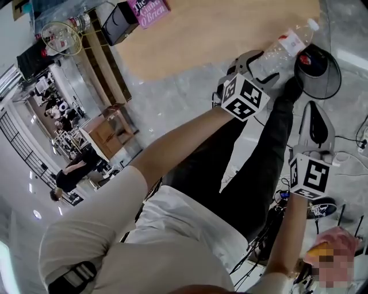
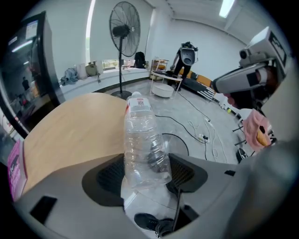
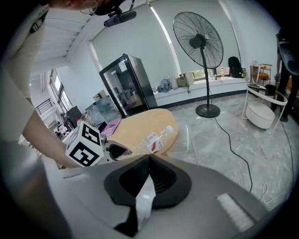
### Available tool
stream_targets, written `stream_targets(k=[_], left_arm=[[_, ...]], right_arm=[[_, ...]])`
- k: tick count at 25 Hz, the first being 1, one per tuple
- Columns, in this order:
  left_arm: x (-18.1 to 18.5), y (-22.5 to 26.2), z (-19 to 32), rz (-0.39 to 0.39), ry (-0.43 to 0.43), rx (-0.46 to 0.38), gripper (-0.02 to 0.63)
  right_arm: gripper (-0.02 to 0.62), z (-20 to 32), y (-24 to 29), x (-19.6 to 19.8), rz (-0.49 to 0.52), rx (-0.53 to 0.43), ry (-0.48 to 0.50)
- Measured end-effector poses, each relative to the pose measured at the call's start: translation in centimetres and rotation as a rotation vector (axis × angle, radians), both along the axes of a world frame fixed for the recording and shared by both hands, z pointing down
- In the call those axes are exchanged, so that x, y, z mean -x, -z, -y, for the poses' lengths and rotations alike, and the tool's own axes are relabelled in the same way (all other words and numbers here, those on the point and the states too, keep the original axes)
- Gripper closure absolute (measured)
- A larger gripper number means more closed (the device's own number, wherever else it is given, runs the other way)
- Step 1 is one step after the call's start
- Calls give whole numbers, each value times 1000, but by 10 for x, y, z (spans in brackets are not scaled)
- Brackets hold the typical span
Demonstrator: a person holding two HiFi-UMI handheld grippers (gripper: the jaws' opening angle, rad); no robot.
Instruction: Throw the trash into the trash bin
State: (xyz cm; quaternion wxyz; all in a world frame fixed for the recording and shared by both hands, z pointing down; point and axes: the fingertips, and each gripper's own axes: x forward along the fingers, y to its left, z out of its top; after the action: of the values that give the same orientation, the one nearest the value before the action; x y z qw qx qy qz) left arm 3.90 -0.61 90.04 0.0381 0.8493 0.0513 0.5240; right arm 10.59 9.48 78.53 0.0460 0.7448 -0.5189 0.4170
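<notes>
A clear, empty plastic bottle with a white cap and a red-and-white label is clamped near its base in my left gripper. It sticks out over the edge of the round wooden table. In the left gripper view the bottle stands between the two black pads of the left gripper. My right gripper hangs lower right over the floor. Its pads meet at the tips in the right gripper view, where a pale strip shows in the gap behind them; I cannot tell if it is a scrap.
A standing fan has its round base just right of the bottle. Cables trail over the grey floor. A glass-door fridge stands behind the table, a pink book lies on it. A white round tub sits far right.
</notes>
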Motion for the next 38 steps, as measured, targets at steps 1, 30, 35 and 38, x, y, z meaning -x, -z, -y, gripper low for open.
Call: stream_targets(k=[1, 30, 35, 38], left_arm=[[-3, 1, -12, 1, -29, 6, 310], [21, -167, -141, 511, -368, 47, 301], [18, -176, -148, 532, -372, 47, 301], [14, -178, -151, 514, -371, 35, 298]], right_arm=[[584, -6, 1, -3, 0, 2, -9], [584, -121, -81, -27, 79, 32, -197], [584, -128, -88, -35, 85, 25, -221], [584, -131, -90, -39, 87, 25, -228]])
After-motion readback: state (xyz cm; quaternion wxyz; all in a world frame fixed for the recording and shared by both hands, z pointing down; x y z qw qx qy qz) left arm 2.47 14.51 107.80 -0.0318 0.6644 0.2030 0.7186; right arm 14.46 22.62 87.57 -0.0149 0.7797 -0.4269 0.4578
